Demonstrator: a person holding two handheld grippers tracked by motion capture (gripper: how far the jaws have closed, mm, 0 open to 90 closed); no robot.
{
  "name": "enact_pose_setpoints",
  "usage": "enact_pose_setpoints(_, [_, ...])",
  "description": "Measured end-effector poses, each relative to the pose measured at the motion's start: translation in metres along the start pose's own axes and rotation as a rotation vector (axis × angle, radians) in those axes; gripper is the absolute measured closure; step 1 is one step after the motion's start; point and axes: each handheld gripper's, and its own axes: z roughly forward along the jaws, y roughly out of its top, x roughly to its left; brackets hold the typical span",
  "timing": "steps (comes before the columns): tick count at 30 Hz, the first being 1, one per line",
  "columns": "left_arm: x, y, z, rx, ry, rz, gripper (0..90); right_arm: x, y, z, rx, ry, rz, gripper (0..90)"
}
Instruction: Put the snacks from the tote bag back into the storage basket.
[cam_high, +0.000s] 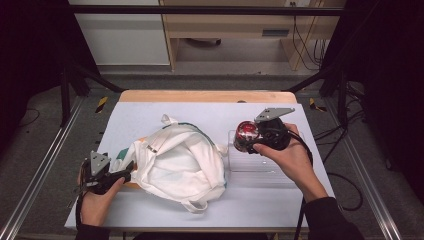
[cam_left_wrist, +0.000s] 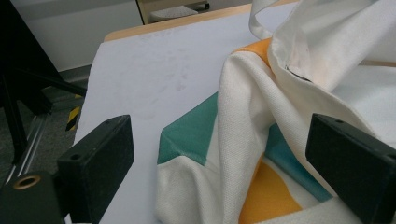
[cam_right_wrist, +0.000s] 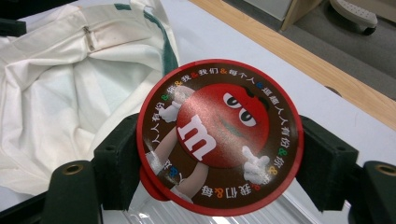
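Note:
A white cloth bag (cam_high: 175, 165) with teal and orange print lies crumpled in the middle of the table. My left gripper (cam_high: 126, 175) sits at its left edge. In the left gripper view its jaws stand wide apart (cam_left_wrist: 224, 140) with a fold of the bag (cam_left_wrist: 243, 102) between them, and bare table shows beside the left jaw. My right gripper (cam_high: 256, 140) is shut on a round red candy tub (cam_high: 245, 132), held above a clear plastic tray (cam_high: 260, 172). The tub's cartoon lid (cam_right_wrist: 219, 137) faces the right gripper's camera, a jaw pressed on each side (cam_right_wrist: 219, 156). The bag's open mouth (cam_right_wrist: 60, 84) lies beyond it.
A white sheet (cam_high: 150, 112) covers the table, with a wooden strip (cam_high: 200, 96) along the far edge. Black frame posts stand at both far corners. Cables trail on the floor at the right.

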Motion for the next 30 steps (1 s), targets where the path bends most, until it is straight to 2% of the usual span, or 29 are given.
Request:
enact_pose_setpoints(11, [0.000,0.000,0.000,-0.004,0.005,0.010,7.5,-0.010,-0.008,0.007,0.012,0.014,-0.014,26.1])
enact_pose_setpoints(20, [0.002,0.000,-0.002,-0.011,0.007,0.004,7.5,-0.020,-0.017,0.011,0.016,0.020,0.010,26.1])
enact_pose_setpoints(30, [0.001,0.000,-0.002,-0.010,0.005,0.006,7.6,-0.023,-0.020,0.018,0.035,0.037,-0.012,26.1])
